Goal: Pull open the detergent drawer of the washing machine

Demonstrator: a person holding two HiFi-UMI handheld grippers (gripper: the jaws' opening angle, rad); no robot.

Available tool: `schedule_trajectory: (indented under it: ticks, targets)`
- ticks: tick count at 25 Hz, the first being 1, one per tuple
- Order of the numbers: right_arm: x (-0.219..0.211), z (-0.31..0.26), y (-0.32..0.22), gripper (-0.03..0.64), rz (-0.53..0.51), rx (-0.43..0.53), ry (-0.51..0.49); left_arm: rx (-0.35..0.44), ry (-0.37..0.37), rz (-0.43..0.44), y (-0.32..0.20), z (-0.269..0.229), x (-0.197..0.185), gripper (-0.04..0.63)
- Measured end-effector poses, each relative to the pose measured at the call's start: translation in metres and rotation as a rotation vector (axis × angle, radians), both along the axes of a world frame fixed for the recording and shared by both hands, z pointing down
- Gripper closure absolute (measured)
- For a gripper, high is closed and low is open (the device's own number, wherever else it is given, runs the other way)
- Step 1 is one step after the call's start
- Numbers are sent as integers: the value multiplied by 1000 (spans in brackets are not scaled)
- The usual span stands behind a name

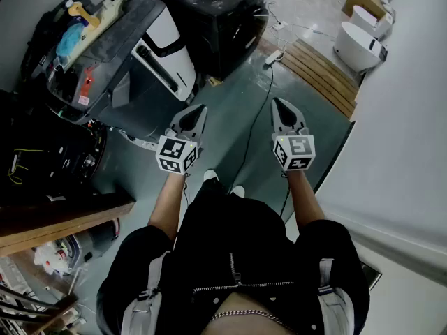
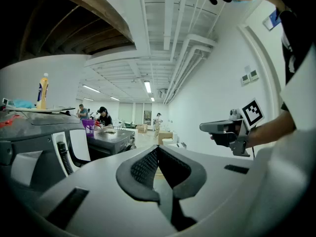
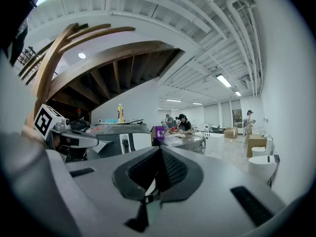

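The washing machine (image 1: 150, 47) stands at the upper left of the head view, grey on top with a white front panel and clutter and a bottle on its lid. I cannot make out its detergent drawer. It also shows as the washing machine (image 2: 44, 142) at the left of the left gripper view and the washing machine (image 3: 118, 137) in the right gripper view. My left gripper (image 1: 199, 109) and right gripper (image 1: 279, 103) hang side by side over the floor, well short of the machine. Both are shut with nothing between the jaws, as the left gripper (image 2: 158, 149) and right gripper (image 3: 160, 149) show.
A black appliance (image 1: 220, 19) stands behind the washing machine. A cable (image 1: 262, 96) runs across the grey floor toward a wooden slatted platform (image 1: 321, 72) and white toilets (image 1: 360, 44). A white wall runs along the right. A wooden shelf (image 1: 63, 222) juts in at the left.
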State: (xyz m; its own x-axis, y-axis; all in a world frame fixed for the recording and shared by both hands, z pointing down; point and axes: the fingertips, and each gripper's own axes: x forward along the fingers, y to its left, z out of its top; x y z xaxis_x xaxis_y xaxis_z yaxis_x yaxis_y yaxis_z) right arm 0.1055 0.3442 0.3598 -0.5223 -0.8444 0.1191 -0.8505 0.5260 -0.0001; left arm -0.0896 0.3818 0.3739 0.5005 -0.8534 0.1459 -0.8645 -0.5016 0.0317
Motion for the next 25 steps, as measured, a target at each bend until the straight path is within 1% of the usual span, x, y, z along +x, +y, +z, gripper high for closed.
schedule_trajectory:
  ticks: [4, 9, 16, 20, 25]
  targets:
    - [-3, -1, 7, 612, -5, 7, -20, 2, -4, 9, 4, -1, 1, 577]
    - [4, 2, 9, 611, 17, -14, -57, -1, 9, -5, 5, 2, -1, 577]
    - [8, 2, 17, 611, 7, 11, -30, 0, 13, -17, 10, 1, -1, 577]
    - [13, 2, 21, 611, 12, 2, -42, 10, 10, -19, 15, -3, 3, 577]
    - [15, 6, 20, 611, 11, -11, -51, -1, 6, -21, 14, 2, 4, 577]
